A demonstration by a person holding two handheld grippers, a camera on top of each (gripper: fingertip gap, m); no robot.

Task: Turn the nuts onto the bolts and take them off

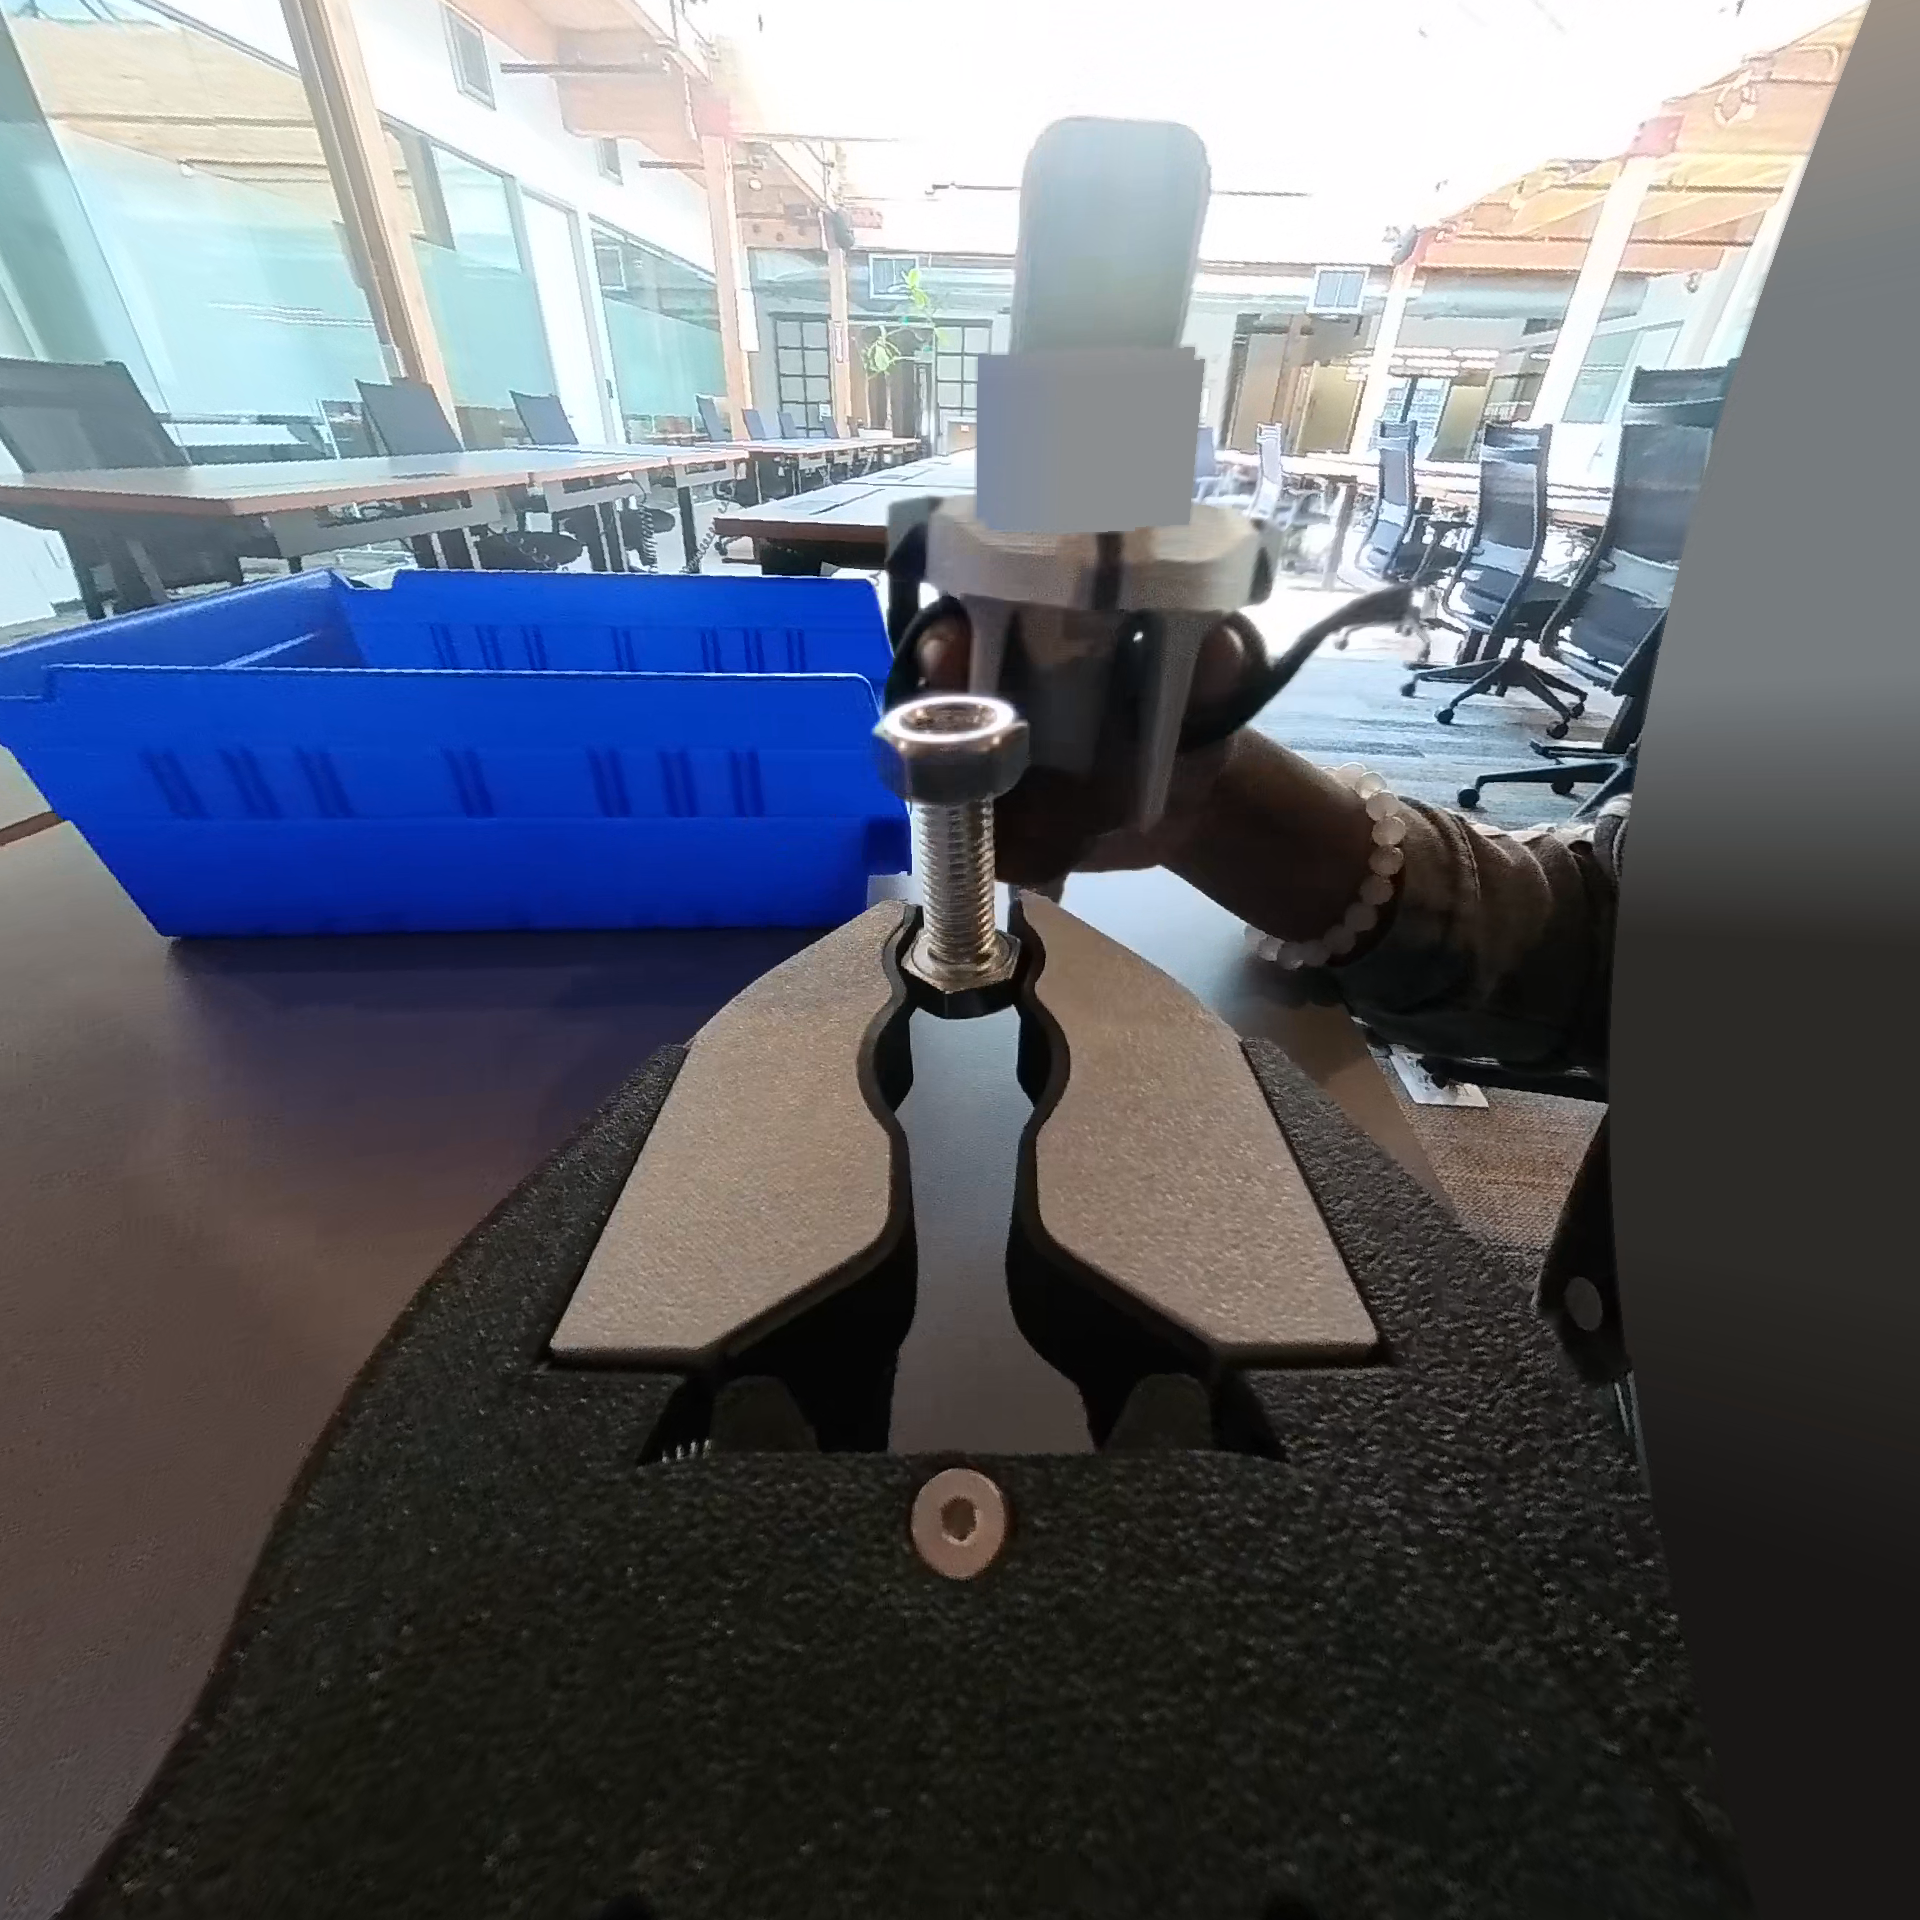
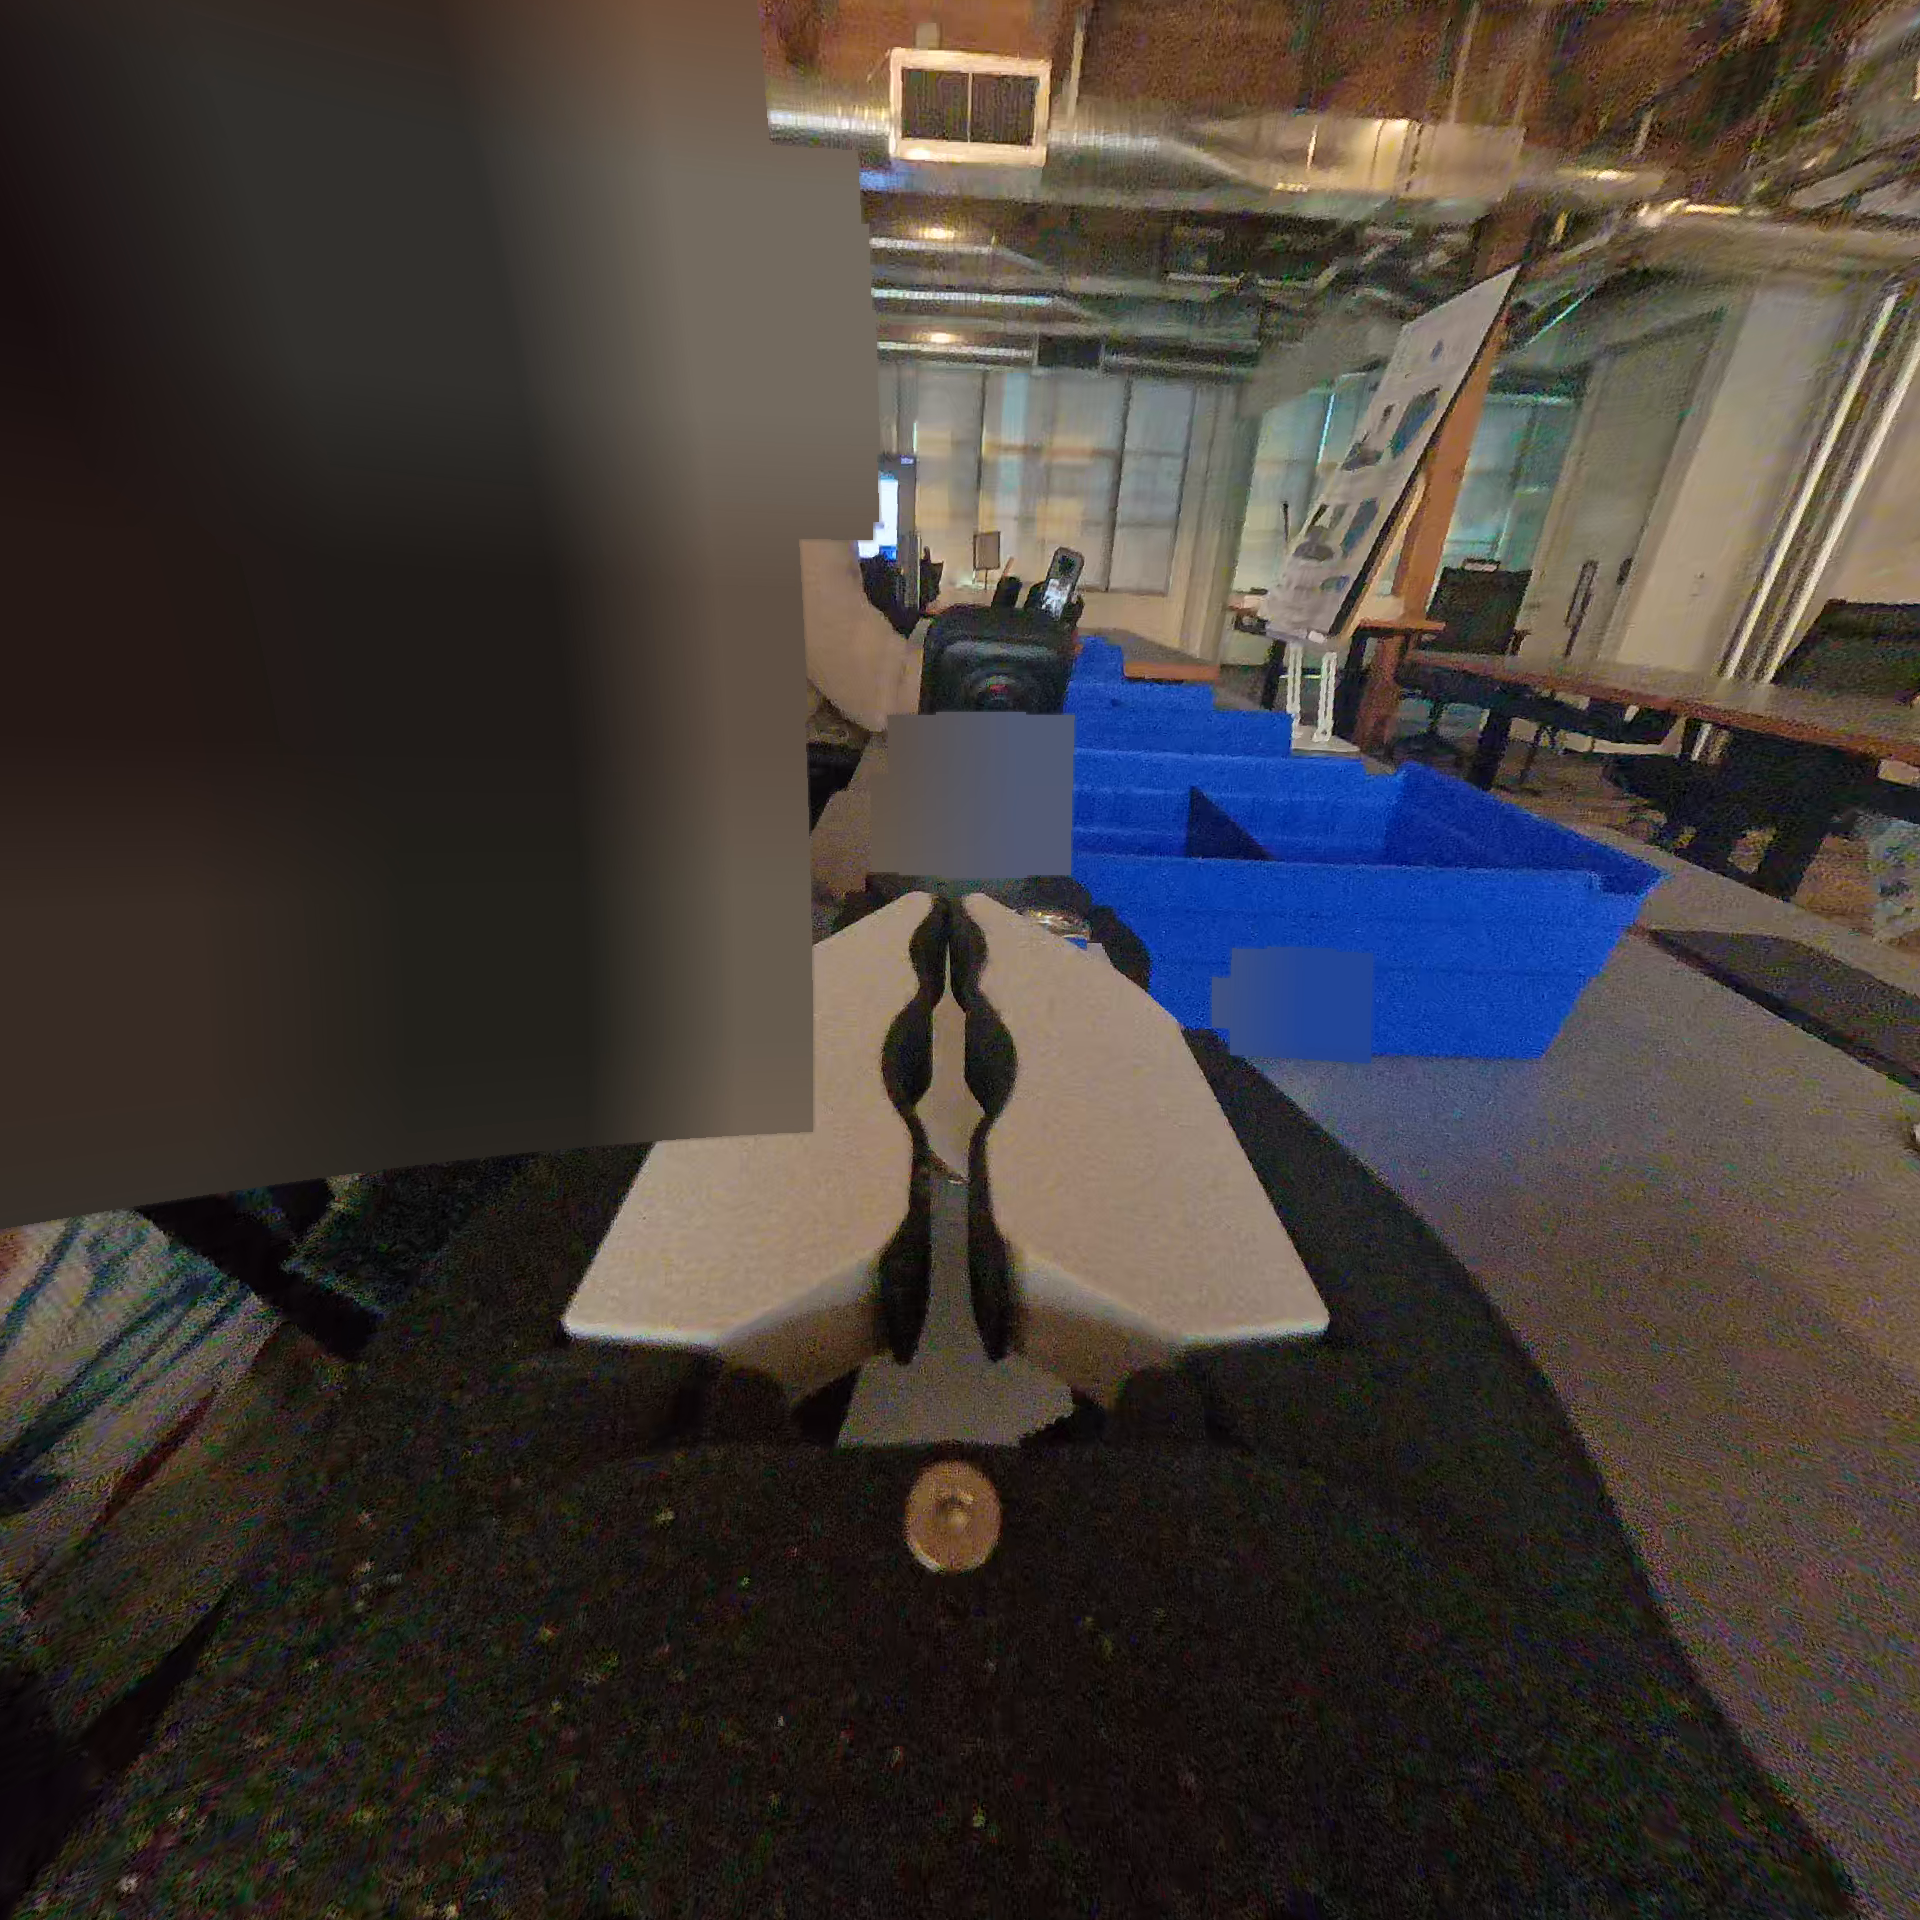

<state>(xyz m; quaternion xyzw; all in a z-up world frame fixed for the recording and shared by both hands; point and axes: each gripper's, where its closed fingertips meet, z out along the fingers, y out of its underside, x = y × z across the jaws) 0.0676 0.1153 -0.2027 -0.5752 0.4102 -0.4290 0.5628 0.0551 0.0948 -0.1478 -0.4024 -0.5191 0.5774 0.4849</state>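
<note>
One bolt (image 1: 958, 871) is standing straight up, its long side going up and down. Its flat head is sitting at the bottom, low over the dark table (image 1: 364, 1091), and its threaded end is pointing up. One nut (image 1: 952, 750) is sitting on the very top of the bolt, with its hole facing up.

The left gripper (image 1: 961, 961) is squeezing the bolt's head between its two tips, so it is clenched on the bolt. Farther back, its two grey fingers (image 1: 764, 1153) are leaving a gap between them.

The right gripper (image 2: 948, 914) is showing two pale fingers (image 2: 1101, 1164) that are pressing together at the tips. In the right wrist view I cannot tell if anything is held there. In the left wrist view, the same gripper (image 1: 1044, 888) is standing just behind the bolt, with a hand (image 1: 1164, 800) wrapping around its grey body. A bracelet (image 1: 1361, 883) of white beads is sitting on the wrist.

One blue bin (image 1: 457, 748) is resting on the table to the left of the bolt, near it but not touching. In the right wrist view, the blue bin (image 2: 1455, 925) is lying to the right, with more blue bins lined up behind it.
</note>
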